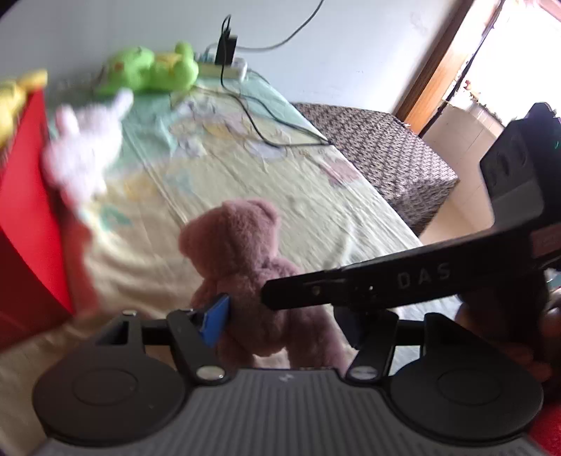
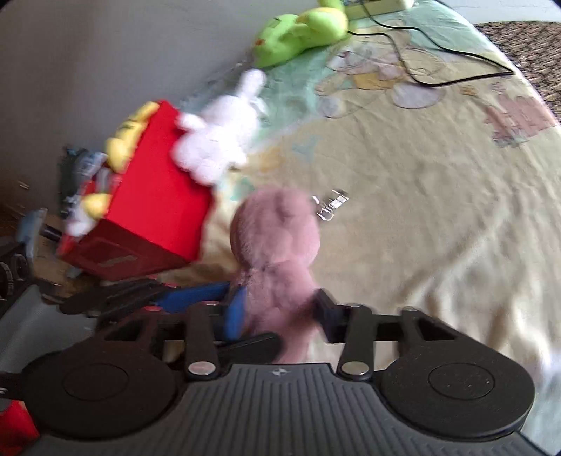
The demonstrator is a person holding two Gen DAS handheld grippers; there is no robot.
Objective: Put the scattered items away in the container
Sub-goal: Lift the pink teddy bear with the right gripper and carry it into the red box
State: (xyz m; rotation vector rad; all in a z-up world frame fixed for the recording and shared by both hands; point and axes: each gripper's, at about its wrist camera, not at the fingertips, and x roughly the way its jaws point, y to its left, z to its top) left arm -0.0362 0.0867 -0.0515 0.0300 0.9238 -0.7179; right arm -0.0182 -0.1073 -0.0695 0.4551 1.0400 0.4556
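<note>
Right hand-held gripper [image 2: 277,312]: fingers narrowed on the pink-brown plush bear [image 2: 277,242], one blue pad [image 2: 234,312] pressed into its left flank, the dark finger against its right; bear upright, head away from the camera.

Left hand-held gripper [image 1: 284,315]: also at the bear [image 1: 242,256], its blue pad [image 1: 214,321] touching the toy's lower side. The right device's black finger [image 1: 368,284], marked "DAS", crosses in front and hides the other left finger, so whether the left one is clamped on the bear cannot be told.

Red container [image 2: 154,196]: just left of the bear, standing on the bed, holding a yellow plush [image 2: 129,136] and other blurred items.

White plush rabbit [image 2: 221,136]: blurred, against the container's upper far corner.

Green plush [image 2: 298,31]: lying farther off on the bedsheet [image 2: 420,210], near the wall.

Small clear shiny object [image 2: 331,203]: on the sheet just beyond the bear's head; identity unclear.

Black cable [image 1: 266,122]: trailing across the sheet from a power strip [image 1: 228,68] beside the green plush [image 1: 154,68].

Patterned dark cover [image 1: 385,154]: on furniture beyond the bed's far edge.
</note>
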